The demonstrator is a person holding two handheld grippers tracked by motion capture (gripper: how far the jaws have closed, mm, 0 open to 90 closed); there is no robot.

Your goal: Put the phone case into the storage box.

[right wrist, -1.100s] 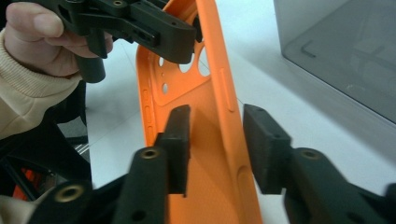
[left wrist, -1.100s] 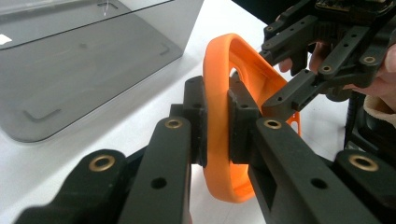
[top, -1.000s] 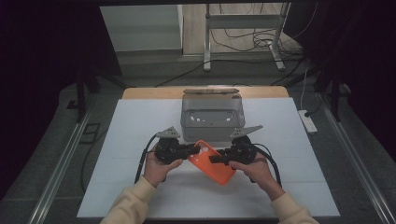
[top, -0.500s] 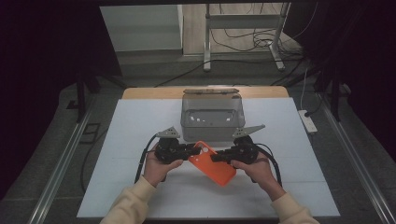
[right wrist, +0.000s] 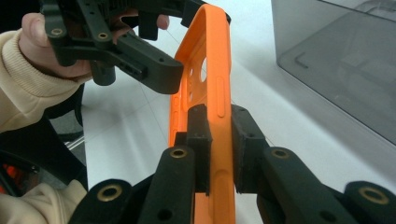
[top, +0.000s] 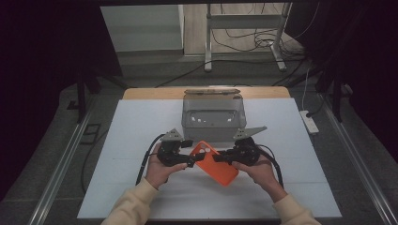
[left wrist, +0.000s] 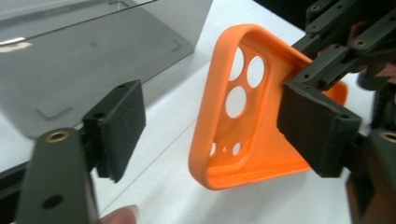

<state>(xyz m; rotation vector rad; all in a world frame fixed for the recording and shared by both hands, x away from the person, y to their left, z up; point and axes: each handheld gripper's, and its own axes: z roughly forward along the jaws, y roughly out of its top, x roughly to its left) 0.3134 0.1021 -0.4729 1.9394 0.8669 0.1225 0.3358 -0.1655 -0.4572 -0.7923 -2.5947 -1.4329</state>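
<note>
An orange phone case (top: 217, 165) hangs tilted just above the white table, between both hands. My right gripper (right wrist: 219, 140) is shut on its long edge, a pad pressing on each side of the case (right wrist: 219, 56). My left gripper (left wrist: 218, 130) is open and its jaws have just been opening. The camera-hole end of the case (left wrist: 243, 116) sits between them, the left pad (left wrist: 119, 126) well clear of it and the right pad (left wrist: 317, 135) close against its far side. In the high view the left gripper (top: 191, 153) and right gripper (top: 218, 158) face each other.
A grey see-through box (top: 213, 119) stands just behind the grippers, with its wall (left wrist: 93, 60) close to the case. The white board (top: 117, 140) spreads out to both sides and toward the person. Cables trail from both grippers.
The left gripper's jaws have spread apart and let go of the case's end. The right gripper keeps its grip on the case. Neither hand has moved.
</note>
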